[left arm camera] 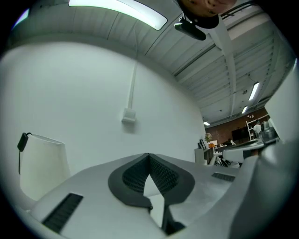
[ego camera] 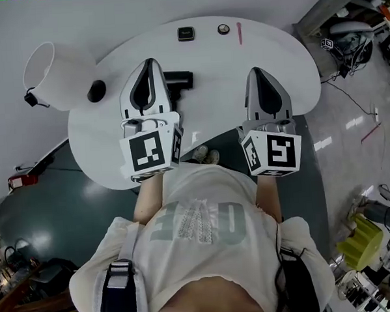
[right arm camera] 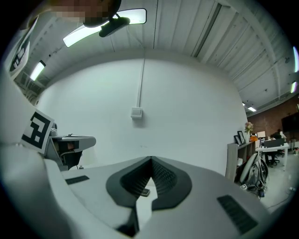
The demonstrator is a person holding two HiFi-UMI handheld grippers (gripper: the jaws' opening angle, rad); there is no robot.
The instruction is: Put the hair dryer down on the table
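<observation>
The black hair dryer (ego camera: 179,80) lies on the white table (ego camera: 275,63), just right of my left gripper (ego camera: 150,63) and partly hidden behind it. Neither gripper touches it. In the left gripper view the left gripper (left arm camera: 149,157) has its jaws together at the tip with nothing between them. Held level beside it over the table's near right part, my right gripper (ego camera: 257,72) is also shut and empty, as its own view of the right gripper (right arm camera: 151,160) shows. Both point away from the person toward a white wall.
A white open cylinder (ego camera: 52,68) with a black clip stands at the table's left end, a black rounded thing (ego camera: 96,91) beside it. At the far edge lie a small black square device (ego camera: 186,33), a round item (ego camera: 223,29) and a red pen (ego camera: 239,33). Cluttered floor lies right.
</observation>
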